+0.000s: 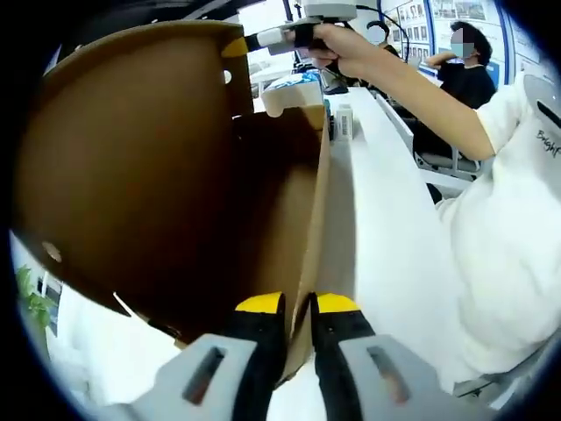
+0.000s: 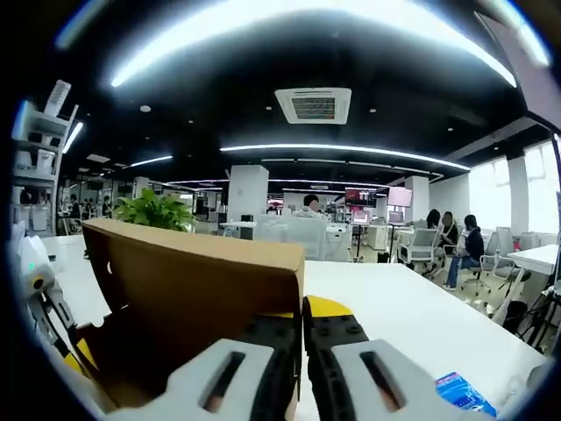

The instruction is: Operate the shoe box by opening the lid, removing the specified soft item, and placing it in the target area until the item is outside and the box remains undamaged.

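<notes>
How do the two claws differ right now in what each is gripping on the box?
The left claw pinches the thin edge of the box's side wall, low beside the white table; the right claw clamps the raised lid at its corner. Beyond the left claw lies the box's brown interior; beyond the right claw lies the open office. Both are shut on brown cardboard.

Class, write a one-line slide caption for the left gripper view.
Left gripper clamps the brown cardboard shoe box wall while the right gripper lifts the raised lid.
</notes>
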Motion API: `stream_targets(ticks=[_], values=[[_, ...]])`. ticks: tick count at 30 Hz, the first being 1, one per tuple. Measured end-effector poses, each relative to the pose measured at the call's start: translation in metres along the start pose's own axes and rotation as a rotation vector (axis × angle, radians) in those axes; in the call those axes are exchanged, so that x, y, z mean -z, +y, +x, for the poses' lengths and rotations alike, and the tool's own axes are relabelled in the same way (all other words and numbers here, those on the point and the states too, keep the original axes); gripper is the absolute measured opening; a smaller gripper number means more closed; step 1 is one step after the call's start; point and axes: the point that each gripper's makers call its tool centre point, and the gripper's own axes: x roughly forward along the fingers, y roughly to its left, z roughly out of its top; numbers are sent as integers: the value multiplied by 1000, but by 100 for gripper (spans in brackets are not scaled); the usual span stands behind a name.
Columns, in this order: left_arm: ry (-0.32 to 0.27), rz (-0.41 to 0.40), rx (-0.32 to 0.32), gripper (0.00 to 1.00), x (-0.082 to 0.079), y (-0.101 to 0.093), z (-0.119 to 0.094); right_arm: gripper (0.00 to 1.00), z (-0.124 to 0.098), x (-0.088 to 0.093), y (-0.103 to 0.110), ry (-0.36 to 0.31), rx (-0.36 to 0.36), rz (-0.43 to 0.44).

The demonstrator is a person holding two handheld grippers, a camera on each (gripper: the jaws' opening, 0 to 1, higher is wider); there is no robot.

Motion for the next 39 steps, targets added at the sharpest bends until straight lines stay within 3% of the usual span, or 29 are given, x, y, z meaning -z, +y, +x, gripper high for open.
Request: stream_targets(ticks=[3, 5, 9, 12, 15, 20, 25, 27, 29, 30, 31, 33, 37, 38, 39], values=[[-8, 5, -2, 12, 1, 0, -1, 0, -4, 2, -1, -16, -5, 0], [-62, -2, -7, 13, -4, 1, -2, 0, -7, 2, -1, -28, 7, -8], [-175, -100, -1, 15, -13, 10, -7, 0, -9, 2, -2, -41, 23, -18], [-211, -109, 16, 21, -15, 4, -8, 0, -11, 3, -2, -53, 24, -15], [-227, -91, -15, 22, -16, 4, -8, 0, -11, 3, -1, -68, 44, -41], [-291, -152, -26, 27, -23, 2, -13, 0, -14, 2, 0, -74, 48, -43], [-431, -243, -76, 40, -36, 13, -26, 0, -16, 3, 0, -77, 44, -47], [-476, -306, -62, 40, -40, 9, -28, 0, -16, 4, 0, -79, 44, -46], [-504, -310, -41, 40, -43, 3, -25, 0, -16, 4, 0, -80, 48, -44], [-536, -349, -68, 40, -46, 5, -22, 0, -16, 4, 0, -80, 53, -41], [-527, -359, -115, 40, -43, 9, -21, 0, -16, 4, -2, -77, 65, -48], [-589, -386, -165, 38, -48, 17, -27, 0, -17, 5, -1, -82, 66, -38], [-600, -430, -254, 39, -43, 27, -39, 0, -24, 6, -1, -89, 81, -55], [-639, -472, -319, 41, -43, 37, -48, 0, -24, 7, -1, -95, 84, -62], [-686, -495, -336, 46, -45, 38, -54, 0, -24, 8, -2, -99, 85, -61]])
